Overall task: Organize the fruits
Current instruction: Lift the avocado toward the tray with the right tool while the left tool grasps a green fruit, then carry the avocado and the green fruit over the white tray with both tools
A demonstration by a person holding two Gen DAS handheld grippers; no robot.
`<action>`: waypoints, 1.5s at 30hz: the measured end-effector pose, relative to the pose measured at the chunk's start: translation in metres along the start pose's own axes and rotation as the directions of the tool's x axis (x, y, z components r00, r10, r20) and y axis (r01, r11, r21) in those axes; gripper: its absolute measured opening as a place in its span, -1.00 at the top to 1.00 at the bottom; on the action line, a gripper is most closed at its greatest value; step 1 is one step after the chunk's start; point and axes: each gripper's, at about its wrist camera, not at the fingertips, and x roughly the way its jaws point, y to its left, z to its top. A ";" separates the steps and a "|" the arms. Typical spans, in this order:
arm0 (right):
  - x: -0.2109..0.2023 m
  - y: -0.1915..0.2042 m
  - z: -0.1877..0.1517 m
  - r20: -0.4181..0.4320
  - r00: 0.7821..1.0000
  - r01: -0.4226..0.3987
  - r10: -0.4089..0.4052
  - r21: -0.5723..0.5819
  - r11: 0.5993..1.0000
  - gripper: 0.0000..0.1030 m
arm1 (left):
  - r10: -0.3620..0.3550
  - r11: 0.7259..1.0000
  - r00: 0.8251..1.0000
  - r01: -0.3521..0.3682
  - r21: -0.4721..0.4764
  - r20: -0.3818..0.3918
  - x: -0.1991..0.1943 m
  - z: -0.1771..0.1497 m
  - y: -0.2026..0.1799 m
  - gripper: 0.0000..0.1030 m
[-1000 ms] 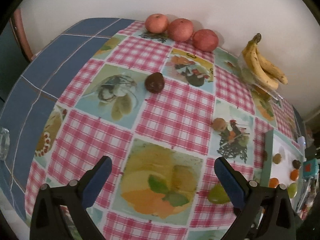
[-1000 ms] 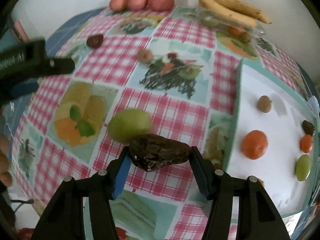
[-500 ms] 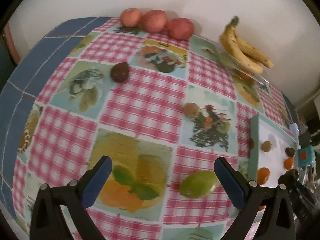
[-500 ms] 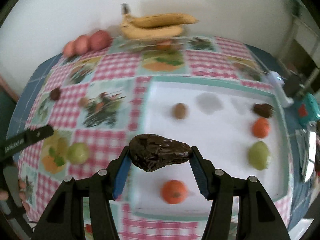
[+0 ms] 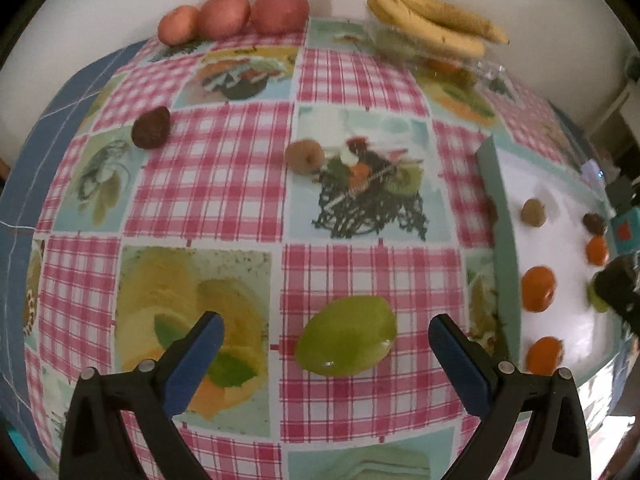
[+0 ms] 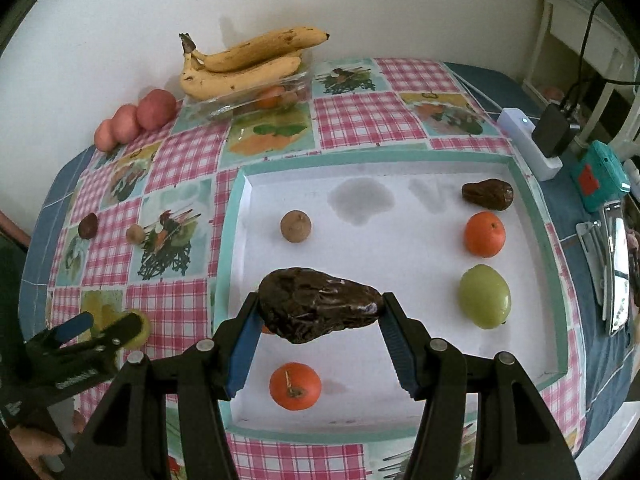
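Right tool clamped on wrinkled dark fruit, long axis crosswise

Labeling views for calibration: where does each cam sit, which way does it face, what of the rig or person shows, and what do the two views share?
Left wrist: on the left gripper, facing steeply down at the checked tablecloth; its open jaws flank a green fruit lying there.
Right wrist: on the right gripper, facing steeply down over the white tray; its fingers clamp a dark wrinkled fruit. The left gripper and a hand show at lower left.
Shared: tray, bananas, three red fruits, green fruit on the cloth.
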 end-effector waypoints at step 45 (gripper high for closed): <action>0.001 -0.089 0.003 -0.011 0.997 0.074 -0.073 0.212 0.974 -0.17 | -0.135 0.980 0.981 0.153 -0.130 0.138 -0.038 0.006 0.012 0.18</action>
